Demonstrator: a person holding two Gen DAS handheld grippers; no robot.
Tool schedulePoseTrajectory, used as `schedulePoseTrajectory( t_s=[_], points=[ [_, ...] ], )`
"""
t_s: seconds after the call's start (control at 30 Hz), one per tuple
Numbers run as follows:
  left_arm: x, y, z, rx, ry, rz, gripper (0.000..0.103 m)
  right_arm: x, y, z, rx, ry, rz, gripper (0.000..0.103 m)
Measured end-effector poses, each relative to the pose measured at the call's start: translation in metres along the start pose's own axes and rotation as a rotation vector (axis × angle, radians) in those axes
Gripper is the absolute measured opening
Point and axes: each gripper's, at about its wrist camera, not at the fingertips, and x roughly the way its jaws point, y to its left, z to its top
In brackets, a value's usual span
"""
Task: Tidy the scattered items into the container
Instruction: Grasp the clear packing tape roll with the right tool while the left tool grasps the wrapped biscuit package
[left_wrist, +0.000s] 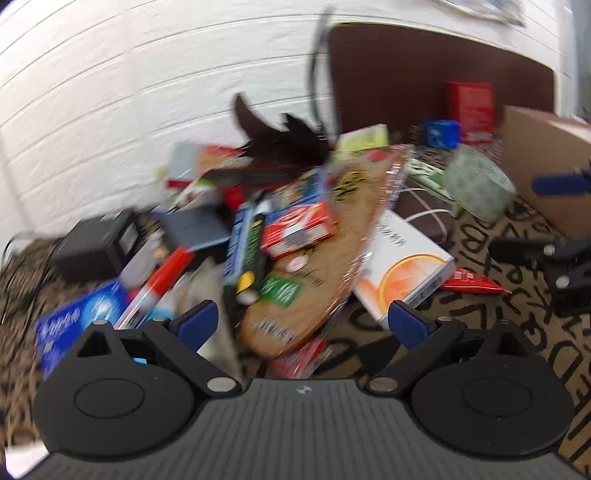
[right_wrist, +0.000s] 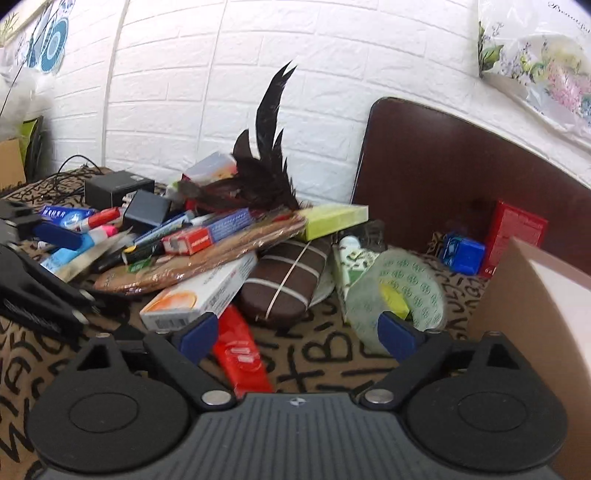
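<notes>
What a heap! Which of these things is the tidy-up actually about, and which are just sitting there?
Part of the job:
cardboard box
roll of tape
red sachet
white-and-orange box
brown striped pouch
black feather

Just lying about:
brown board
black adapter
patterned cloth

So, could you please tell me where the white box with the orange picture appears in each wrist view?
Left wrist: the white box with the orange picture lies right of centre, partly under the brown cork sheet.
Right wrist: the same box lies left of centre, low in the pile.
Shared landmark: the black feather sticking up from the pile.
</notes>
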Motion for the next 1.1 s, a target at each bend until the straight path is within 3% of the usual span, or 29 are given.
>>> schedulePoseTrajectory(
  t_s=[0.17,0.23,0.4,0.5,0.6,0.7,0.73,0.8,0.87,0.97,1.1],
  points=[
    [0.021,0.000,0.003,0.138,0.034,-0.156,0.084,-0.007,-0.010,0.003,0.018,-0.020,0.006,0.094],
    [0.022,0.003,-0.002,0.204,0.040,-0.177,0.083,-0.008,-0.012,0.002,0.027,-0.022,0.013,0.094],
    [0.006,0.012,-0.015,0.364,-0.002,-0.126,0.082,-0.008,-0.017,0.001,0.046,-0.029,0.019,0.094],
    [-0.004,0.006,-0.019,0.472,-0.018,-0.103,0.075,-0.007,-0.019,0.001,0.069,-0.034,0.029,0.094],
    [-0.002,-0.007,-0.027,0.643,-0.036,-0.026,0.075,-0.005,-0.017,0.001,0.076,-0.034,0.042,0.094],
    [0.004,-0.013,-0.023,0.717,-0.046,0.016,0.075,-0.005,-0.014,0.001,0.067,-0.033,0.051,0.094],
    [0.009,-0.015,-0.020,0.728,-0.043,0.033,0.062,-0.005,-0.014,0.001,0.065,-0.034,0.051,0.094],
    [0.020,-0.019,-0.017,0.721,-0.013,0.084,0.047,-0.006,-0.014,0.001,0.066,-0.043,0.043,0.094],
    [0.030,-0.020,-0.014,0.669,0.004,0.106,0.023,-0.005,-0.016,0.003,0.064,-0.045,0.034,0.090],
    [0.031,-0.017,-0.011,0.544,-0.008,0.116,0.022,0.000,-0.017,0.006,0.040,-0.039,0.024,0.081],
    [0.018,0.011,0.004,0.255,-0.020,-0.018,0.022,0.016,-0.017,0.010,-0.025,-0.019,-0.019,0.074]
  ],
)
